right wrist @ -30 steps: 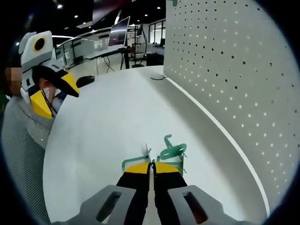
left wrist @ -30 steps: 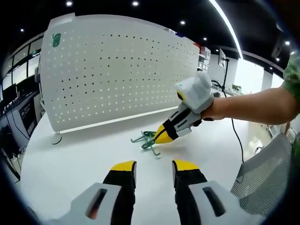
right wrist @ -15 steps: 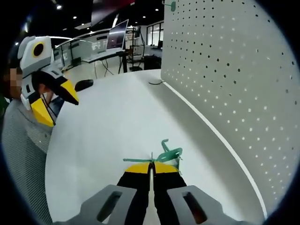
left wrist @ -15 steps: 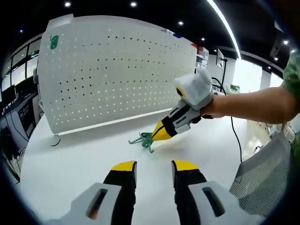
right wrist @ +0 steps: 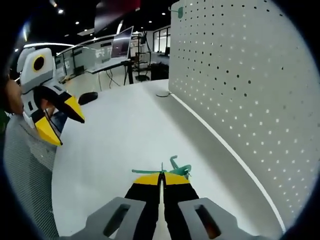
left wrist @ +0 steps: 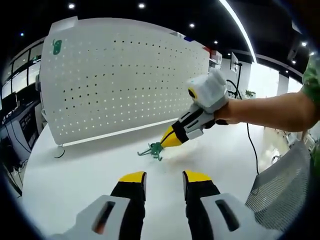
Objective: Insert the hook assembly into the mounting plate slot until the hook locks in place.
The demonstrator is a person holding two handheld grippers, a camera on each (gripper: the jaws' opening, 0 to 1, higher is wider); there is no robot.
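A green wire hook (left wrist: 152, 149) hangs a little above the white table (left wrist: 70, 175), pinched in my right gripper (left wrist: 166, 140), which reaches in from the right of the left gripper view. In the right gripper view the same hook (right wrist: 175, 169) sticks out past my shut yellow-tipped right gripper (right wrist: 160, 177). The white perforated mounting board (left wrist: 120, 80) stands upright behind the hook; it rises along the right side (right wrist: 250, 85) of the right gripper view. My left gripper (left wrist: 163, 177) is open near the table's front with nothing between its fingers; it also appears at the left (right wrist: 55, 120) of the right gripper view.
A small green piece (left wrist: 57, 46) hangs at the board's upper left corner. A person's arm (left wrist: 270, 112) holds the right gripper. A grey mesh chair back (left wrist: 280, 190) stands at the right. Desks and monitors (right wrist: 120, 42) fill the room behind the table.
My right gripper has lifted the hook off the table and carried it up and a little toward the board. The left gripper has stayed open in place.
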